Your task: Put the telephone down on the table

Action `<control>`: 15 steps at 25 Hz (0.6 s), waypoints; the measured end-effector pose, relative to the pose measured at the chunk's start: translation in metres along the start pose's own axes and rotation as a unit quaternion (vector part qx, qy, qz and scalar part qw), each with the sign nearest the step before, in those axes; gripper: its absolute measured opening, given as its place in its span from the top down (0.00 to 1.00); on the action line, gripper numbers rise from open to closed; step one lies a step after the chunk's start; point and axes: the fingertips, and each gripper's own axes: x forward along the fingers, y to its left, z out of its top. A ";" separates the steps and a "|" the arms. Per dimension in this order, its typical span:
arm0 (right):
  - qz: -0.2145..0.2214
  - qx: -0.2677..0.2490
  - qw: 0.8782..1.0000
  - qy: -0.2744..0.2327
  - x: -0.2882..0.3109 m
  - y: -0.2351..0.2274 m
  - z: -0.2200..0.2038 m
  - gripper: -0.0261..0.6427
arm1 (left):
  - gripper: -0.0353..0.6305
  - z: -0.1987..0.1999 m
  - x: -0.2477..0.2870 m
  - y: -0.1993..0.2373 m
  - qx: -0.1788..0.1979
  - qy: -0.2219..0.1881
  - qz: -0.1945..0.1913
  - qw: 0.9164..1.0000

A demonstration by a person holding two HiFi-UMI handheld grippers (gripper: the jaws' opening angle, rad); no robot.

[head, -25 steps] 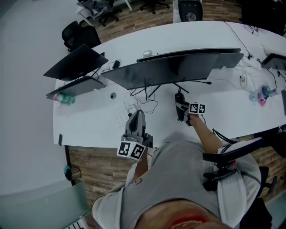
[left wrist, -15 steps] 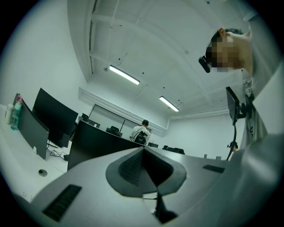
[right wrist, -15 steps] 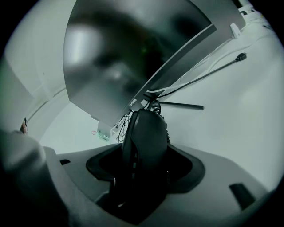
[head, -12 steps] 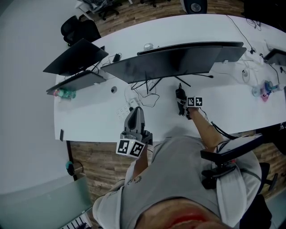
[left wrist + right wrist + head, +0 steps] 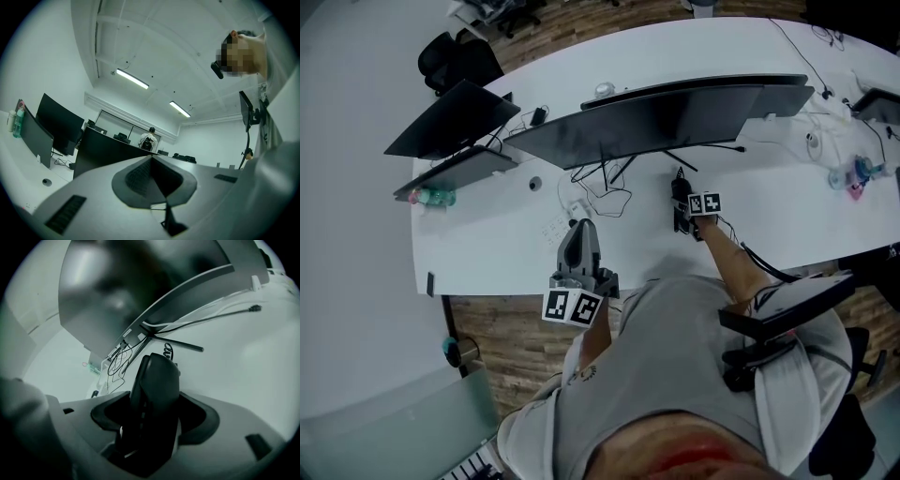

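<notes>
Telephone (image 5: 153, 380) placement is not finished. The dark handset sits clamped between the jaws of the right gripper (image 5: 154, 414), both pads pressed on its sides. Its far end points toward the foot of the monitor (image 5: 675, 117), and a coiled cord (image 5: 168, 351) shows just beyond it. In the head view this gripper holds it low over the white table (image 5: 487, 253), right of centre and on the near side of the monitor, but no view shows whether it touches the top. The left gripper (image 5: 153, 164) stands by the table's near edge, to the left of the other and tilted upward, its jaws closed on each other with nothing between them. What is left, by my reading, is to lay the handset flat on bare surface, spread the jaws and draw the right gripper back.
</notes>
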 end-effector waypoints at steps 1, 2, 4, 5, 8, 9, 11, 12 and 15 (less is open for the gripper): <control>-0.007 -0.019 1.000 0.007 0.000 0.001 0.001 0.51 | 0.93 0.000 0.002 0.000 0.000 0.001 -0.002 1.000; -0.016 -0.036 0.999 0.012 0.000 0.000 0.002 0.51 | 0.93 0.000 0.003 -0.001 0.000 0.001 -0.004 1.000; -0.030 -0.058 0.998 0.016 -0.003 -0.002 0.003 0.51 | 0.93 0.000 0.005 -0.004 0.000 0.001 -0.008 1.000; -0.035 -0.064 0.997 0.016 -0.005 -0.003 0.003 0.51 | 0.93 -0.001 0.005 -0.005 0.000 0.002 -0.009 1.000; -0.048 -0.072 0.996 0.003 -0.013 -0.008 0.004 0.51 | 0.93 -0.002 0.005 -0.007 -0.001 0.003 -0.010 1.000; -0.052 -0.073 0.996 -0.008 -0.016 -0.010 0.006 0.51 | 0.93 -0.002 0.005 -0.007 -0.002 0.003 -0.009 1.000; -0.058 -0.076 0.995 -0.034 -0.024 -0.012 0.014 0.51 | 0.93 -0.002 0.005 -0.006 -0.002 0.002 -0.007 1.000; -0.061 -0.080 0.994 -0.046 -0.029 -0.013 0.019 0.51 | 0.93 -0.002 0.004 -0.006 -0.002 0.003 -0.006 1.000; -0.069 -0.099 0.991 -0.059 -0.039 -0.015 0.025 0.51 | 0.93 -0.005 0.004 -0.007 -0.003 0.006 -0.006 1.000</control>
